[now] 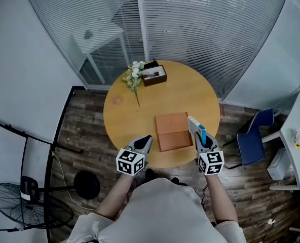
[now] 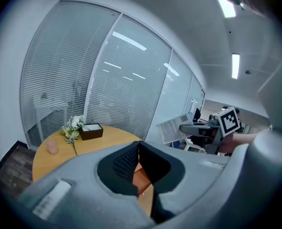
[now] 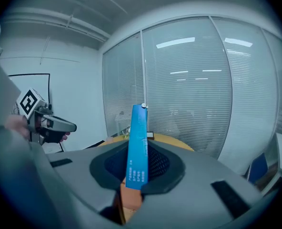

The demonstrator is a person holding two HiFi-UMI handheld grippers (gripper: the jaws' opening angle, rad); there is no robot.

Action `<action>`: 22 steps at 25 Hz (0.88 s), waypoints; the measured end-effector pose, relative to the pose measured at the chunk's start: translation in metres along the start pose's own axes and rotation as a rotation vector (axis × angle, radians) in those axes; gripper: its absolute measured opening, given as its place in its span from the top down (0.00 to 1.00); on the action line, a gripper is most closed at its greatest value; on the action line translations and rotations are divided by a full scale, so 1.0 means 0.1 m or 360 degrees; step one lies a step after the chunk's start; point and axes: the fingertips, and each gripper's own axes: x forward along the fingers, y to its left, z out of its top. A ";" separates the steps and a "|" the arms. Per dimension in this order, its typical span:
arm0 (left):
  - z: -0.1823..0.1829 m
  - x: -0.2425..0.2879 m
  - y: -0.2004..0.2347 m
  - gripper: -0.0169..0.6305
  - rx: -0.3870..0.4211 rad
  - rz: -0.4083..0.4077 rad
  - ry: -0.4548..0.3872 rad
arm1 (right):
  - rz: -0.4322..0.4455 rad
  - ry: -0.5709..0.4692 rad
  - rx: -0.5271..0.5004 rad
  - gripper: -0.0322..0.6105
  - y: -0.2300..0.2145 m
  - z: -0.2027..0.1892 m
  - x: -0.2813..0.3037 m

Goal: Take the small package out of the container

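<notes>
A flat brown cardboard container [image 1: 173, 131] lies on the round wooden table [image 1: 190, 92] near its front edge. My right gripper [image 1: 203, 137] is at the container's right side, shut on the small package [image 1: 195, 125]. This is a thin white box with a blue edge, held upright above the table. In the right gripper view the package [image 3: 137, 147] stands on edge between the jaws. My left gripper [image 1: 145, 139] hovers at the container's left front corner, shut and holding nothing. The left gripper view shows its pads [image 2: 126, 162] together, with the package [image 2: 175, 128] off to the right.
At the table's far side lie a white flower sprig [image 1: 135, 75], a dark small tray [image 1: 154, 76] and a small pink object [image 1: 118, 100]. A blue chair [image 1: 255, 135] stands right of the table, a floor fan [image 1: 18, 205] at the lower left. Glass walls with blinds run behind.
</notes>
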 end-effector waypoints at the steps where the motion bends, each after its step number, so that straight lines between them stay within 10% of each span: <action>1: 0.04 -0.01 -0.05 0.95 -0.0008 0.0012 -0.0017 | 0.0010 -0.0020 -0.0011 0.87 -0.03 0.04 -0.05; 22: 0.53 -0.41 -0.74 0.95 0.0101 0.0254 -0.0285 | 0.0204 -0.0278 -0.0166 0.87 -0.37 0.58 -0.63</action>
